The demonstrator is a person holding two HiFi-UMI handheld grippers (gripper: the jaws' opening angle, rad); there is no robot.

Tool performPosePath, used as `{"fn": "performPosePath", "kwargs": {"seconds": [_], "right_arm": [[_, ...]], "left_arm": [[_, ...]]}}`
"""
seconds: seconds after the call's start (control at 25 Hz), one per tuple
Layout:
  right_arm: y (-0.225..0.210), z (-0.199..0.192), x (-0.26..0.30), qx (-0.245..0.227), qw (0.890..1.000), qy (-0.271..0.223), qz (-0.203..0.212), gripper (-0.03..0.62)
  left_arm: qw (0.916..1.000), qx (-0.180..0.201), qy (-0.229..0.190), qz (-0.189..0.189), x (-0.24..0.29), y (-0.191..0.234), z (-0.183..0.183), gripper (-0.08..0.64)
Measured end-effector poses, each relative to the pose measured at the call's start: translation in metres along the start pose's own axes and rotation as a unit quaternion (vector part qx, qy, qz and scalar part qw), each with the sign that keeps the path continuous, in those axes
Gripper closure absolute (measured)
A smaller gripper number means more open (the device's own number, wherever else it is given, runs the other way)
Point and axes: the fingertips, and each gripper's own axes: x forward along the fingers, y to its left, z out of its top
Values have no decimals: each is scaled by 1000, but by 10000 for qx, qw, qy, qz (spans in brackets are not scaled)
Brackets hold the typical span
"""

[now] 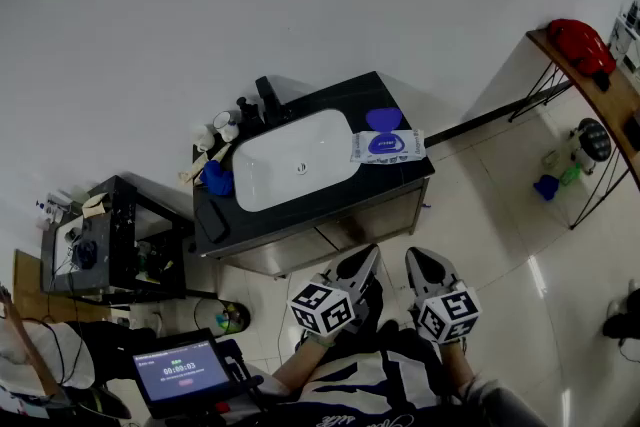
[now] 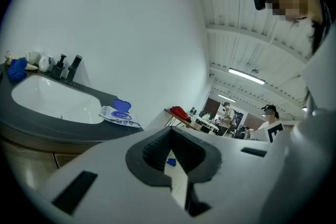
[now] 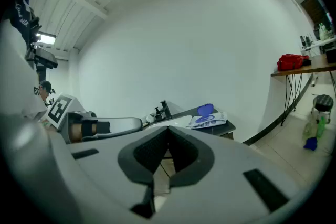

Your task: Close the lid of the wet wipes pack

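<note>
The wet wipes pack (image 1: 388,147) lies flat at the right end of the black counter (image 1: 395,174), just right of the white sink basin (image 1: 290,160); its blue lid (image 1: 384,119) is flipped open on the far side of the pack, toward the wall. The left gripper (image 1: 362,261) and the right gripper (image 1: 424,264) hang side by side over the tiled floor on the near side of the vanity, well apart from the pack, both pointing toward it; in the left gripper view the jaws meet at their tips with nothing between them, only floor showing through the notch between the pads; in the right gripper view the jaws are likewise pressed together at the tips and empty. A black faucet (image 1: 268,99) and a few small bottles (image 1: 225,125) stand at the far left of the counter, with a blue item (image 1: 216,180) at the basin's left edge; left of the vanity stands a black cart (image 1: 120,240); at the near left a lit screen (image 1: 183,370) faces up; at the far right a red bag (image 1: 580,41) sits on a wooden shelf (image 1: 610,100).
</note>
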Motion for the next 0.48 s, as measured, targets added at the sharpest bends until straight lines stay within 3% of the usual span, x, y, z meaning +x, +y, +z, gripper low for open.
{"fn": "performPosePath", "kwargs": {"seconds": [0.48], "right_arm": [[-49,30,82,76,9995,98,-305,594]], "left_arm": [[9999,-17,132,-71,68,71,45,558]]}}
